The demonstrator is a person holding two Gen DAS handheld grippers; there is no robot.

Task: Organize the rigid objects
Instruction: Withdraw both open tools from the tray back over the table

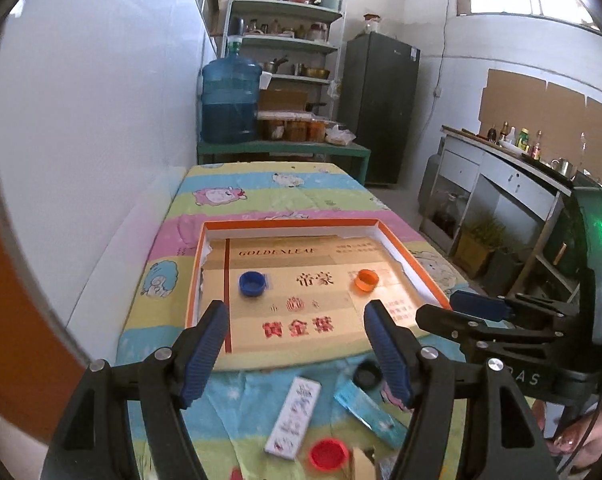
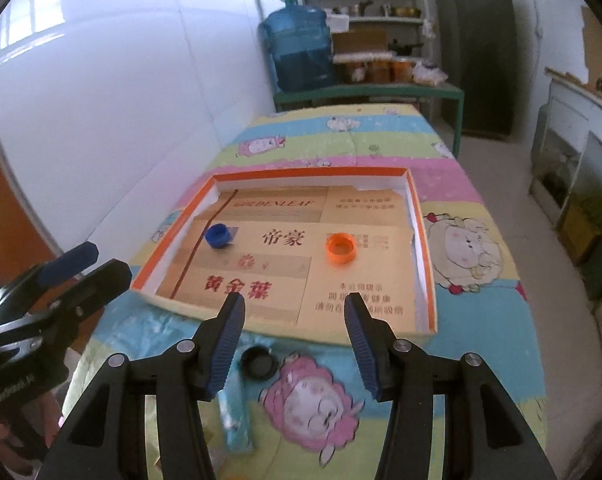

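On the counter, draped in a pastel cartoon-sheep cloth (image 2: 457, 168), sits a shallow orange-rimmed cardboard tray (image 2: 421, 240) lined with gold printed card. Two pieces are already in it: a blue plastic bottle cap (image 2: 219, 236) toward ten o'clock and an orange plastic bottle cap (image 2: 341, 249) toward one o'clock, well apart from each other.

The rest waits outside the tray's near wall. A black plastic bottle cap (image 2: 257, 363) lies on the cloth just short of that wall; a white rectangular packet with red print (image 1: 293, 420), a light blue flat packet (image 1: 367, 412) and a red plastic bottle cap (image 1: 329, 454) lie nearer the person.

The right gripper (image 2: 295, 344) has its fingers spread wide with nothing between them. From it, the black cap lies close in at about eleven o'clock, just inside the left finger's pad, so I'd judge a small shift left and a drop would bracket it. The left gripper (image 1: 297, 348) is also wide and empty; from its view the same black cap (image 1: 367, 374) sits at about two o'clock, partly behind its right finger (an awkward angle). The right hand looks the better placed for that cap.

The white packet's long axis runs roughly from six to twelve o'clock, slightly tilted toward one, between the left gripper's fingers and nearer the person, which I'd guess suits the left hand.
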